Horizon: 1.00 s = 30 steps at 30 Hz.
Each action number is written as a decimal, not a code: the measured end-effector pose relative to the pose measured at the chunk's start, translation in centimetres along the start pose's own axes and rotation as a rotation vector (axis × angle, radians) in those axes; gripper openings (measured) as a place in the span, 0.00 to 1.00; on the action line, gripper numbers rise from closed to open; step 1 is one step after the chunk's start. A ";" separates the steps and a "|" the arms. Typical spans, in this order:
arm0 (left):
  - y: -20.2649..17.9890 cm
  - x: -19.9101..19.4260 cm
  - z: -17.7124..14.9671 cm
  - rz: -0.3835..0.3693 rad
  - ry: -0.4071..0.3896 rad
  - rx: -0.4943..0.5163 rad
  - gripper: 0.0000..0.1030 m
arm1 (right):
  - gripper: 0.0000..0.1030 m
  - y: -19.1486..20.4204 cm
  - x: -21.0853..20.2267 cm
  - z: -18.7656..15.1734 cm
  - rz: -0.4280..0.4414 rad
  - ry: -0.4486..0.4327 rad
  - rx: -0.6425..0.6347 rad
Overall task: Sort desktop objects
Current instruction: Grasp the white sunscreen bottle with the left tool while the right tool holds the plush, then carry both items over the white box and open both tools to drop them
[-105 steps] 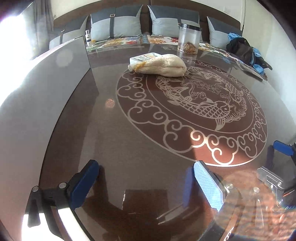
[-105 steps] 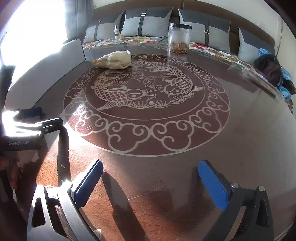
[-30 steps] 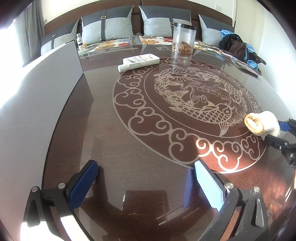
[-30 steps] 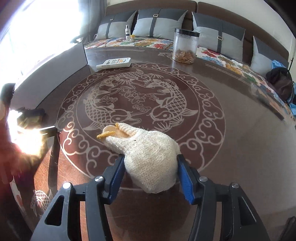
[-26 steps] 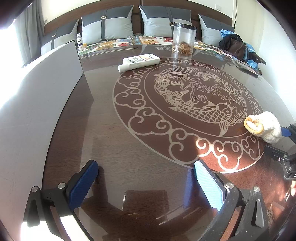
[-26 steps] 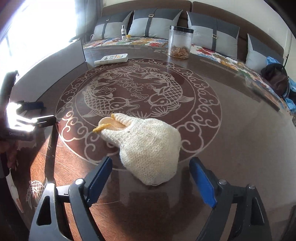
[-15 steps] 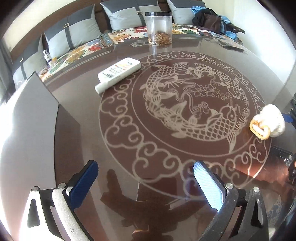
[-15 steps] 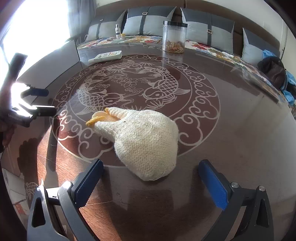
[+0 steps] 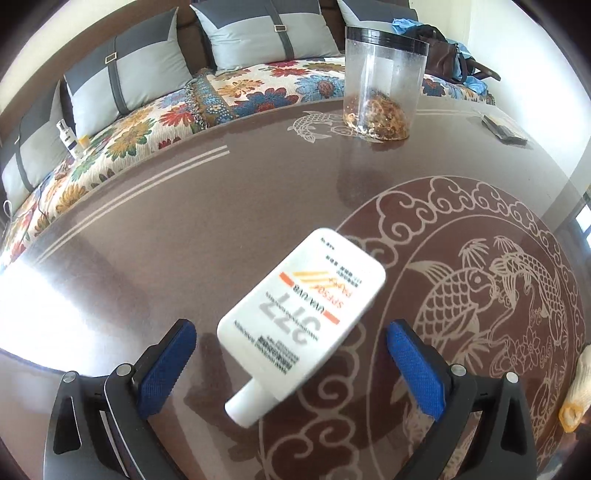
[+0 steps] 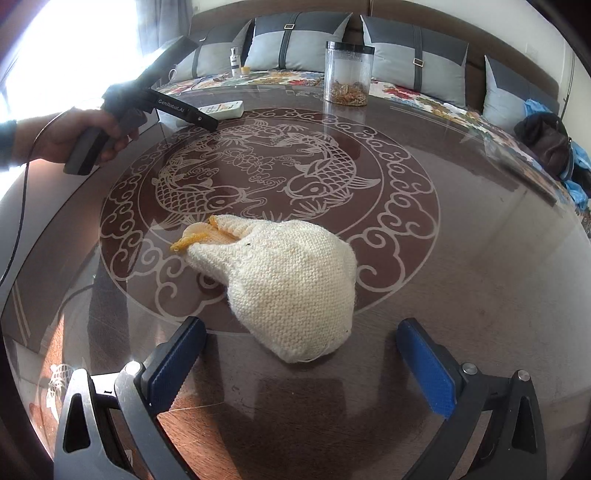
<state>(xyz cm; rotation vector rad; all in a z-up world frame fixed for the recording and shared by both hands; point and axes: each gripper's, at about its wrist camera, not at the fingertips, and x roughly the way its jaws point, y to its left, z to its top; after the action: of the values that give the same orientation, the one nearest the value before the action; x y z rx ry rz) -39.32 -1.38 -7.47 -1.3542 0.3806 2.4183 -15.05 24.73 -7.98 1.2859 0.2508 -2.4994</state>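
Observation:
A white tube with orange print lies flat on the brown table, its cap toward me. My left gripper is open, with the tube's cap end between its blue pads, not touching. In the right wrist view the tube lies at the far left, with the left gripper over it. A cream knitted pouch with a yellow opening lies on the table rim pattern. My right gripper is open and empty just behind the pouch. The pouch's edge shows in the left wrist view.
A clear jar with brown contents stands at the table's far edge, also in the right wrist view. A flowered sofa with grey cushions curves behind. A small bottle stands on the sofa. A dark bag lies at right.
My left gripper has moved forward across the table to the white tube, which now sits between its open pads. My right gripper has let go of the pouch and stays open behind it.

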 end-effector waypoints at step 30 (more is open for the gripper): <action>-10.7 -14.2 -21.6 0.045 -0.098 -0.307 0.49 | 1.00 -0.6 -0.1 2.3 0.052 0.032 -0.157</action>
<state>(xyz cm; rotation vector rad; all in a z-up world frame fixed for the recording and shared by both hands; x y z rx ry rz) -11.40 -2.50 -6.92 -1.3501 0.0137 2.6501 -16.97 24.66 -6.55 1.2533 0.4079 -2.3657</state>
